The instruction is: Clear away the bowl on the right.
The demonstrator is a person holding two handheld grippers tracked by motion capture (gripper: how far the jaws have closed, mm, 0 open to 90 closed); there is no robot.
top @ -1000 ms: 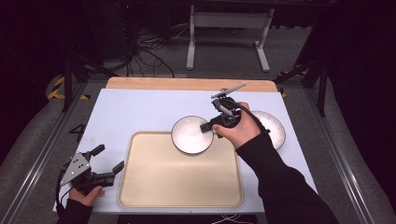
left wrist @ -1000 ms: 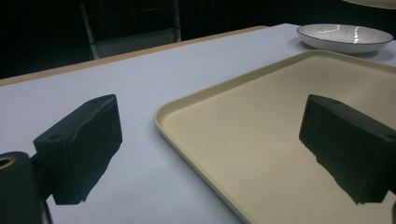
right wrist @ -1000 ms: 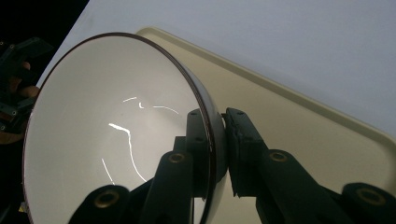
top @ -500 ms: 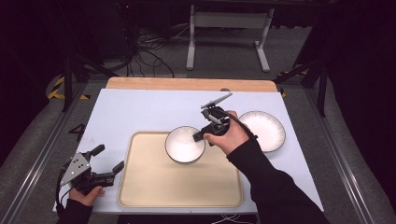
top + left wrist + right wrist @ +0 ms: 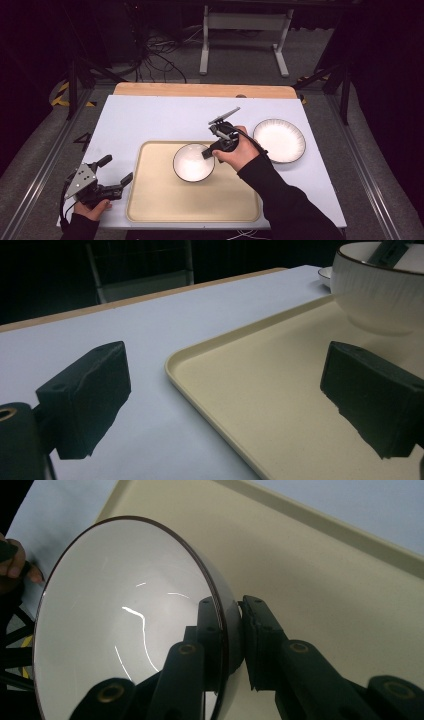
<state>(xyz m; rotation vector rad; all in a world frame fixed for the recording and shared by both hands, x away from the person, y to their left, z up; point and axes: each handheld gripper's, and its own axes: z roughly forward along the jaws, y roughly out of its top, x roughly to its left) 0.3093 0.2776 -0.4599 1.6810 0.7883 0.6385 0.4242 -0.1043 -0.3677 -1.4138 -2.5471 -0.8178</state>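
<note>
**Bowl pinched by its rim over the tray**

The right tongs (image 5: 207,154) are clamped on the rim of the white bowl (image 5: 192,162), one jaw inside the wall and the other outside, as the right gripper view shows close up (image 5: 231,630). The bowl sits over the far part of the cream tray (image 5: 165,210), near its middle; whether its base touches the tray I cannot tell. The right forearm comes in from the lower right, sleeve dark, wrist bent so the tongs point left and down towards the bowl. A white plate (image 5: 279,140) lies on the tabletop (image 5: 150,115) just right of that hand.

The left tongs (image 5: 116,170) rest low at the tray's near left corner, jaws wide apart with nothing between them, pointing across the tray.
</note>
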